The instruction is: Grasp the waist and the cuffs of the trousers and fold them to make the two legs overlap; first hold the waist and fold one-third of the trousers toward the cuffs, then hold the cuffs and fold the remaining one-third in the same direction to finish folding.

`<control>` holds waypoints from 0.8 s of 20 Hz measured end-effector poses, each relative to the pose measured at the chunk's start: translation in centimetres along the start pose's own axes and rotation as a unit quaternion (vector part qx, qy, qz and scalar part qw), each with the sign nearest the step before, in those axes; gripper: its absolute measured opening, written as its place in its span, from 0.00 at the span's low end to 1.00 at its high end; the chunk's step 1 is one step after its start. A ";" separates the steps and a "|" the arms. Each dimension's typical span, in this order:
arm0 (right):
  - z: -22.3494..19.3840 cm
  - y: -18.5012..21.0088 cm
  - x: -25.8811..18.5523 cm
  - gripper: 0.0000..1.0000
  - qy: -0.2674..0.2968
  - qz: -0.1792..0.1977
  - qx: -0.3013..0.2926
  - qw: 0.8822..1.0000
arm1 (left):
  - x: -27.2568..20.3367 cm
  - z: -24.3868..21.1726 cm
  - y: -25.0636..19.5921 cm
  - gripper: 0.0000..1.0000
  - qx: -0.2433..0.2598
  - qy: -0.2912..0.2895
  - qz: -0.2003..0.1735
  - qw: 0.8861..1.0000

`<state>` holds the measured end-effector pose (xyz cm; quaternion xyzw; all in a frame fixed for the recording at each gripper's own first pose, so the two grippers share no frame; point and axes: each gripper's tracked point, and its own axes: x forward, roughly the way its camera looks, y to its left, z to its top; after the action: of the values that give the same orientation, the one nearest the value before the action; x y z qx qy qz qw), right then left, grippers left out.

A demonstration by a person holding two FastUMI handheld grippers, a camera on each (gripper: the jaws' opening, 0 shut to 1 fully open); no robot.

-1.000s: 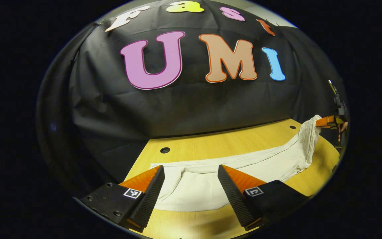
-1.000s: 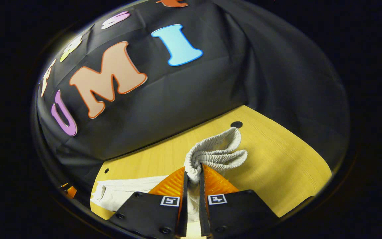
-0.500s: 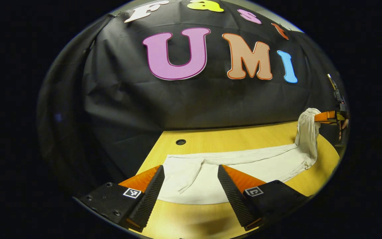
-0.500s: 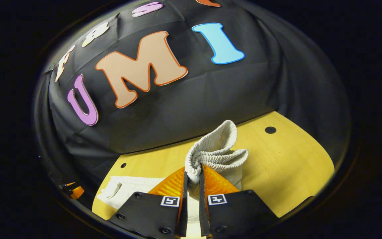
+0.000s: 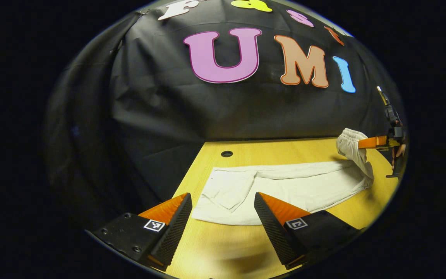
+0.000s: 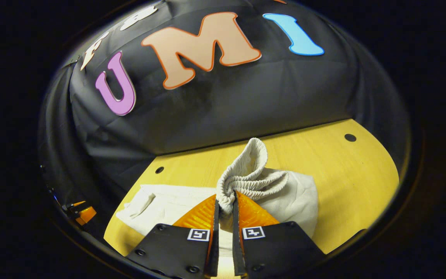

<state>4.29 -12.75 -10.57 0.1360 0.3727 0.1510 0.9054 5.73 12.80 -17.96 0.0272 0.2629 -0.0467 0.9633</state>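
Cream trousers (image 5: 285, 186) lie stretched across the yellow table (image 5: 277, 149), legs overlapped, cuff end near my left gripper (image 5: 223, 203). That gripper is open and hovers just short of the cuffs, nothing between its fingers. In the right gripper view my right gripper (image 6: 224, 201) is shut on the bunched elastic waist (image 6: 246, 180), which is lifted above the table with cloth draping below. The left gripper view has the right gripper (image 5: 378, 142) far right, holding the raised waist (image 5: 349, 141).
The table (image 6: 354, 174) has round cable holes (image 5: 226, 154) (image 6: 349, 137) (image 6: 159, 169). The black cloth wall stands close behind the table's far edge. Bare tabletop lies to the right of the waist in the right gripper view.
My right gripper has carried the waist leftward over the legs, keeping its hold. My left gripper has drawn back from the cuffs, still open.
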 end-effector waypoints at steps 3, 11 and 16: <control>-0.2 -0.2 0.0 0.17 0.040 0.004 -0.025 0.999 | -0.7 -0.9 1.4 0.96 -0.002 0.009 0.009 1.000; 3.3 0.1 -3.1 0.36 0.129 0.022 -0.068 0.989 | 0.3 -3.3 3.8 0.96 -0.029 0.032 0.014 0.999; 9.3 0.0 -7.1 0.92 0.120 0.038 -0.081 0.989 | 2.8 -4.9 5.1 0.97 -0.055 0.049 0.003 0.997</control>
<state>6.10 -16.63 0.31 0.0576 0.4597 0.2301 0.8558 6.22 17.99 -23.43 -0.0229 0.3115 -0.0275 0.9496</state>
